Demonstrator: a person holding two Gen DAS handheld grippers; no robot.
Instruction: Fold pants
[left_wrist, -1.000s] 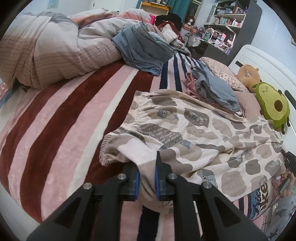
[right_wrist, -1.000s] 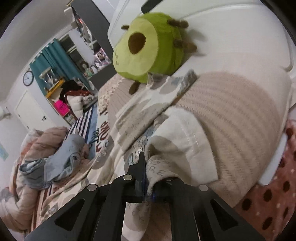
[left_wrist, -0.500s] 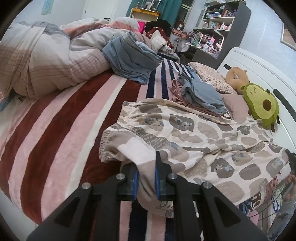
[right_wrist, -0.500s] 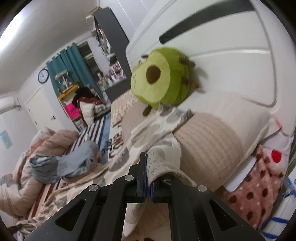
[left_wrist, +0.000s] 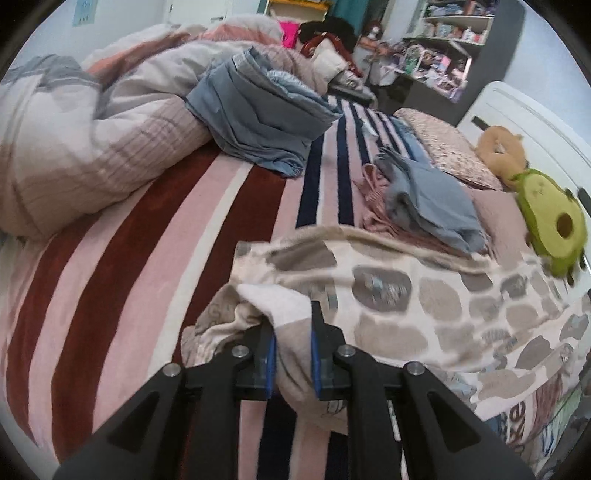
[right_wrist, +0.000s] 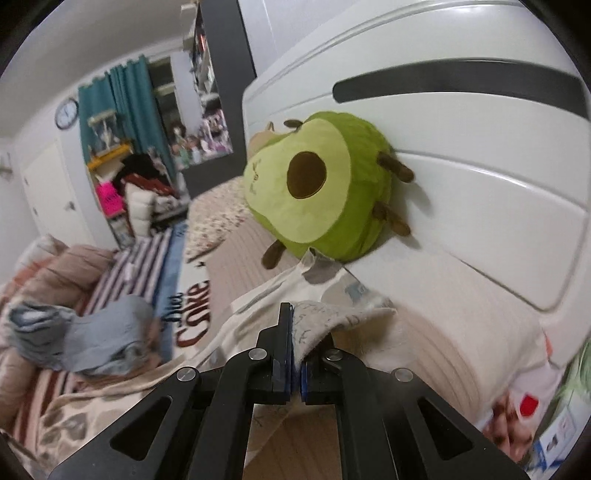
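The left gripper (left_wrist: 293, 349) is pinching a thick bunch of the pants (left_wrist: 406, 295) between its blue pads, jaws having just eased slightly wider, cloth still pressed between them. The pants are lying spread across the striped blanket (left_wrist: 147, 258), reaching toward three o'clock. The right gripper (right_wrist: 295, 354) is clamping a thin pants edge (right_wrist: 317, 321), jaws nearly touching. The avocado plush (right_wrist: 314, 192) is sitting at twelve o'clock, against the headboard (right_wrist: 480, 147).

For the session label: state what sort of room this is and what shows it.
A lived-in bedroom, most likely. A bed with a striped blanket and white headboard, an avocado plush toy against it, and cluttered shelves beyond.
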